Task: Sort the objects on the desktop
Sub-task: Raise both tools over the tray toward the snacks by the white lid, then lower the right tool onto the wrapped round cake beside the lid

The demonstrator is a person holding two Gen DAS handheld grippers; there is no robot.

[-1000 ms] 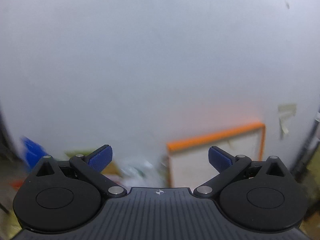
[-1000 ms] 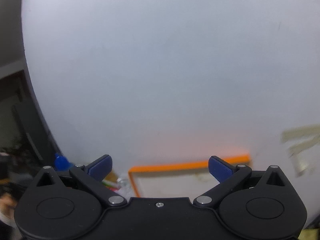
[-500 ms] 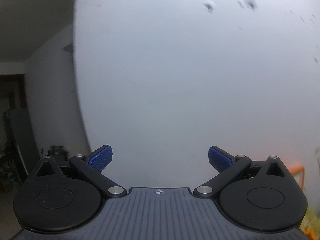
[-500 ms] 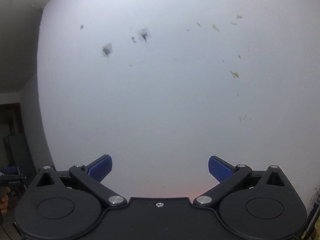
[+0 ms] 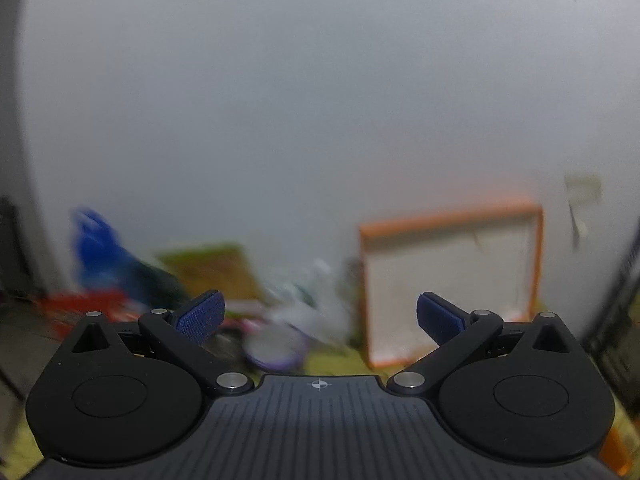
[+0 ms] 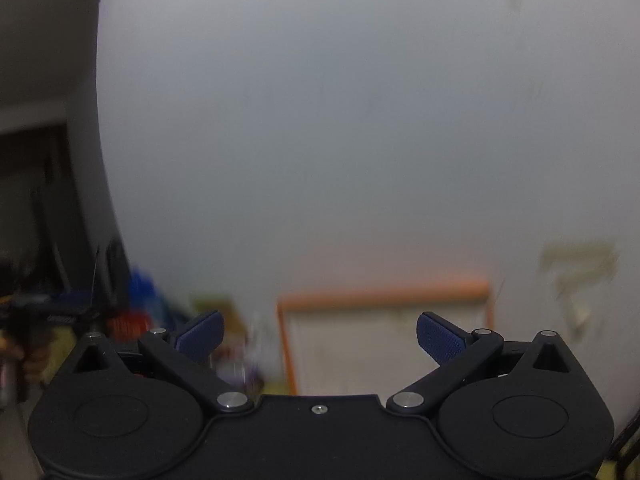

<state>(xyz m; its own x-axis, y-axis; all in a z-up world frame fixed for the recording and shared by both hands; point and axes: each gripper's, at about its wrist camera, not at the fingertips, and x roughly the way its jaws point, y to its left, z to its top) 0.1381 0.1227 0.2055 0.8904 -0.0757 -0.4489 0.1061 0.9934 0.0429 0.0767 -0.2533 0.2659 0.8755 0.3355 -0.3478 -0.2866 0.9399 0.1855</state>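
Both views are motion-blurred and face a white wall. My left gripper [image 5: 320,316] is open and empty, held above a yellow-green desktop [image 5: 352,360]. Beyond it lie blurred items: a round purple-rimmed object [image 5: 276,350], a white crumpled thing [image 5: 308,304], a blue object [image 5: 96,248] and a red item [image 5: 84,304]. An orange-framed white board [image 5: 452,280] leans on the wall at the right. My right gripper [image 6: 320,338] is open and empty; the same orange-framed board [image 6: 384,344] is straight ahead of it.
A green-edged brown board [image 5: 212,272] leans on the wall behind the clutter. Tape scraps [image 6: 576,272] stick to the wall at the right. Dark furniture [image 6: 36,208] stands at the left of the right wrist view. An orange edge [image 5: 616,452] shows at the lower right.
Both grippers tilted up to bare wall half a second ago and have now tipped back down, so the desktop clutter and the orange-framed board are in view again. Both stay open.
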